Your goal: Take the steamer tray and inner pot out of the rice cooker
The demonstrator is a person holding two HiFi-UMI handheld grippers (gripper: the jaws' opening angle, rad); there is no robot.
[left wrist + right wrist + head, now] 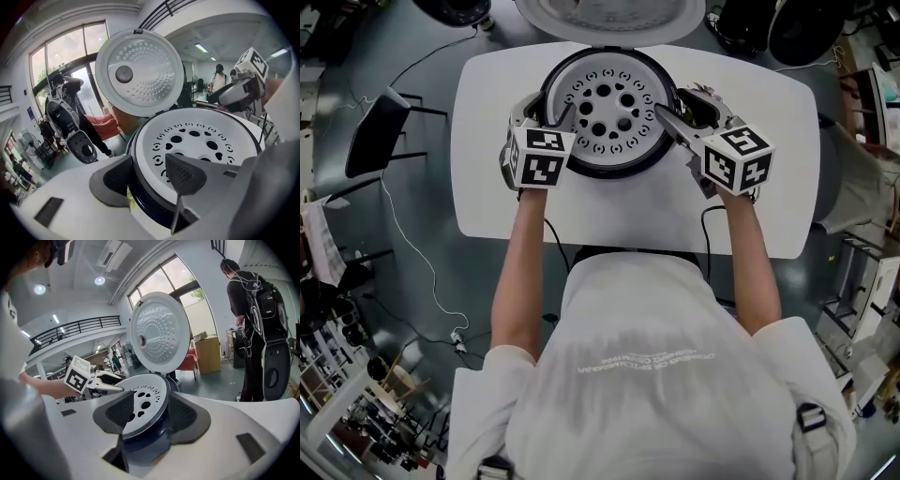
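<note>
The rice cooker stands open on the white table [487, 197], its lid [609, 14] tipped up at the back. A white steamer tray [607, 111] with round holes fills its mouth and hides the inner pot; only a dark rim [140, 197] shows below the tray. My left gripper [555, 117] is open at the tray's left edge. In the left gripper view it [147, 180] straddles the rim, one jaw outside and one over the tray. My right gripper [670, 114] is open on the right edge and straddles the rim [152, 416] likewise.
The raised lid [138, 70] rises just beyond both grippers. A black chair [380, 131] stands left of the table, and cables trail across the floor. A person with a backpack [255, 310] stands beyond the table's far side.
</note>
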